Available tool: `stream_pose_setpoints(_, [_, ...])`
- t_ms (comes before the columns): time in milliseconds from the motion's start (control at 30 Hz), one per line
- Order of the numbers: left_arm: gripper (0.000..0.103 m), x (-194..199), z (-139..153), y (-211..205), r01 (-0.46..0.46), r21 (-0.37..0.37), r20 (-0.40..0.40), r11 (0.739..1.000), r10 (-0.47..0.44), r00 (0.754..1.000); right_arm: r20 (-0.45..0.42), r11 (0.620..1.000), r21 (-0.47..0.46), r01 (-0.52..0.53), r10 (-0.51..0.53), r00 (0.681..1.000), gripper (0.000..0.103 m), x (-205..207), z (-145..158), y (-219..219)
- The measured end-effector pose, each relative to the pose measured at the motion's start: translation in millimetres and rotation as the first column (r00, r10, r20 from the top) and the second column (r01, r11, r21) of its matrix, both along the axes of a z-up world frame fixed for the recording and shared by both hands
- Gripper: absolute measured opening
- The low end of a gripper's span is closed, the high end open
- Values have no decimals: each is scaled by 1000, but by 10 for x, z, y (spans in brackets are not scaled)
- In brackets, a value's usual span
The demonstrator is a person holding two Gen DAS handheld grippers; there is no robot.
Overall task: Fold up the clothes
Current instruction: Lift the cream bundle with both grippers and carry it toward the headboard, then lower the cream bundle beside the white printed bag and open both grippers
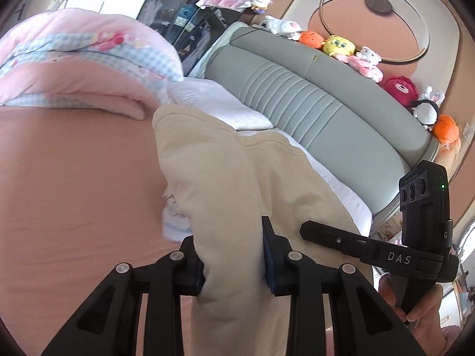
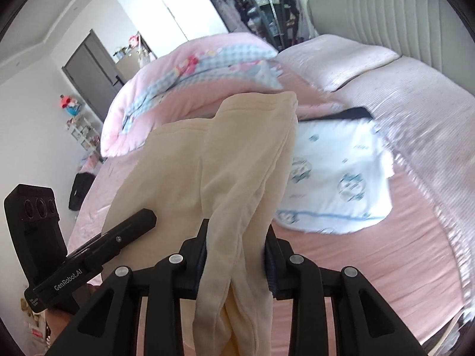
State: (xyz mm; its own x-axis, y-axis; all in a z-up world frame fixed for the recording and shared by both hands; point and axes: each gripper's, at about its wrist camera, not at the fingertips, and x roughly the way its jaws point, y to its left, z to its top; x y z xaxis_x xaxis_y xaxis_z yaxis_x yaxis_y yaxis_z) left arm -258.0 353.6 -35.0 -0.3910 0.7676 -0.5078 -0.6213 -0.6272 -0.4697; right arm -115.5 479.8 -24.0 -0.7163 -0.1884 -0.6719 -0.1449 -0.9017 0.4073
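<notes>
Cream knit fabric fills both of my tongs. My left gripper (image 1: 234,255) has its blue-padded jaws pressed onto a thick bunch of the soft cream-coloured garment (image 1: 219,178), and my right gripper (image 2: 234,258) is pinched on another gathered edge of the same garment (image 2: 225,160), so the cloth hangs between the two, lifted off the bed and draped forward over the fingers. In each view the other gripper shows at the edge, close by, held in a hand (image 1: 415,305).

It looks like a light, limp jersey: it sags and creases wherever it is unsupported, with doubled layers and a stitched hem showing at the far end. I judge it will not slip easily from the pads, yet it will bunch and twist if I let slack build. The best holds are seams and corners, kept well apart so the cloth stays taut.

Beyond the garment lies the pink bedsheet (image 2: 371,255), and on it a flat white cloth with blue printed motifs (image 2: 335,178). Farther off sit a rolled pink quilt with blue check trim (image 1: 74,68) and the grey padded headboard (image 1: 311,98).
</notes>
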Motion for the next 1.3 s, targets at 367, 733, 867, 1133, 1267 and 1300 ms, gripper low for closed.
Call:
stream_pose_setpoints(367, [31, -1191, -620, 1064, -17, -39, 115, 999, 21, 993, 15, 994, -74, 81, -80, 997, 33, -982, -207, 1255])
stream_pose_setpoints(733, [45, -1380, -473, 731, -84, -71, 135, 994, 93, 986, -2, 965, -202, 167, -171, 985, 41, -1019, -264, 2137])
stream_pose_setpoints(867, [69, -1052, -79, 708, -254, -128, -170, 959, 231, 958, -44, 995, 4, 96, -96, 994, 41, -1033, 29, 1718])
stream_pose_setpoints(1133, [86, -994, -484, 1472, -33, -334, -238, 942, -51, 970, 123, 952, 300, -66, 30, 992, 41, -1514, -499, 809])
stream_pose_setpoints(1267, [86, -1240, -792, 1351, -8, -386, -182, 922, -68, 981, 118, 955, 296, -33, -2, 993, 37, -1484, -600, 979])
stream_pose_setpoints(1300, [88, -1293, -881, 1294, 3, -369, -149, 929, -63, 987, 118, 959, 283, -17, -17, 993, 36, -1471, -607, 1052])
